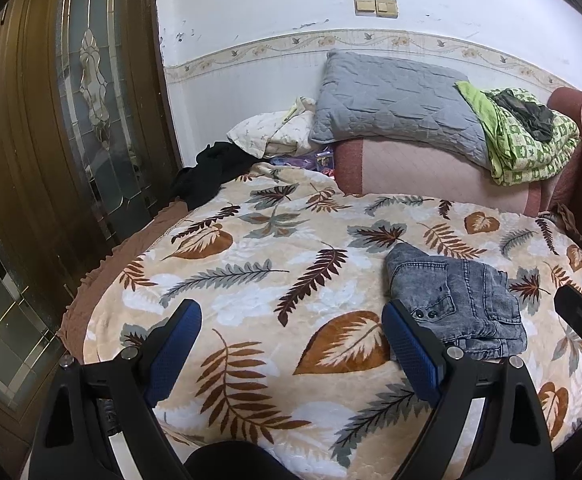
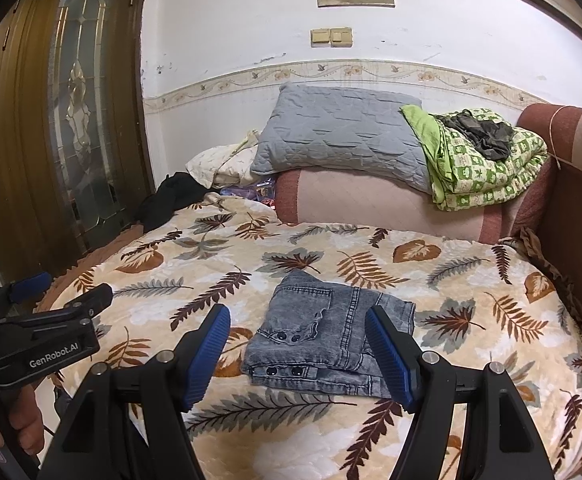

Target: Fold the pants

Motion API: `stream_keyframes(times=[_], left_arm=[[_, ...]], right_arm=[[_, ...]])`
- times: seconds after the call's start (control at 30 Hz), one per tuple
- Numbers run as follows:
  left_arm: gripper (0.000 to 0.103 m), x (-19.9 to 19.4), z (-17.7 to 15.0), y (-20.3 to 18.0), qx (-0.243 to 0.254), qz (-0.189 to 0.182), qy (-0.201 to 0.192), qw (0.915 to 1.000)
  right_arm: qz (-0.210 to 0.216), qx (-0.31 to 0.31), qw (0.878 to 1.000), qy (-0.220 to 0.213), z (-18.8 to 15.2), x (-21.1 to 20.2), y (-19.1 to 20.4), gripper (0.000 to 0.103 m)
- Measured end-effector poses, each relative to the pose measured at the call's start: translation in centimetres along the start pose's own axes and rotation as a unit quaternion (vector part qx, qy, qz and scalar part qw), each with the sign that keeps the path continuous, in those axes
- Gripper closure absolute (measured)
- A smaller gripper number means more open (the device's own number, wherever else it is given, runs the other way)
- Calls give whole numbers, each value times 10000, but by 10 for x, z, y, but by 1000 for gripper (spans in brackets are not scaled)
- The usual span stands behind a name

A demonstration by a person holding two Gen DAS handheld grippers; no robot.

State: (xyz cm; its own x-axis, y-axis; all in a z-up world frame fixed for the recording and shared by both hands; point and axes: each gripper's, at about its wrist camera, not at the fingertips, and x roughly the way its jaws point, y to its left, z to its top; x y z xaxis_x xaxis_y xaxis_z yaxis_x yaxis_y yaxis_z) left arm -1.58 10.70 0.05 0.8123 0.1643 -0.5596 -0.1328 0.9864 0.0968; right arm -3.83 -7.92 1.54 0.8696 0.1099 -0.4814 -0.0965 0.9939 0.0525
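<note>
We hold our left gripper [image 1: 291,332] above the near part of the bed [image 1: 251,264], its blue pads spread wide with only the leaf-patterned blanket [image 1: 227,280] showing between them. Our right gripper [image 2: 297,340] is also spread apart, somewhat less than the left, and nothing is pinched in it.

The pants [image 2: 323,340], grey washed denim, lie folded into a compact bundle on the blanket, toward the near side of the bed. From the right wrist view they sit ahead of the open jaws, the right pad overlapping their right edge in the picture; we cannot tell whether it touches the cloth. From the left wrist view the bundle lies to the right of our left gripper, behind its right pad.

At the far end of the bed a grey pillow [image 2: 339,132] leans against the wall on a pink bolster [image 2: 371,196], with a green quilt [image 2: 487,168] beside it. A wooden door [image 1: 71,120] with glass panels stands to the left.
</note>
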Motion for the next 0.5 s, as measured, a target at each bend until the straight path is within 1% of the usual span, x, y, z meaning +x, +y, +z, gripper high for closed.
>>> stream_keyframes(times=[0.5], left_arm=[[11, 8, -4, 5, -34, -3, 78, 10000]], right_arm=[[2, -27, 10000, 58, -2, 4, 5, 30]])
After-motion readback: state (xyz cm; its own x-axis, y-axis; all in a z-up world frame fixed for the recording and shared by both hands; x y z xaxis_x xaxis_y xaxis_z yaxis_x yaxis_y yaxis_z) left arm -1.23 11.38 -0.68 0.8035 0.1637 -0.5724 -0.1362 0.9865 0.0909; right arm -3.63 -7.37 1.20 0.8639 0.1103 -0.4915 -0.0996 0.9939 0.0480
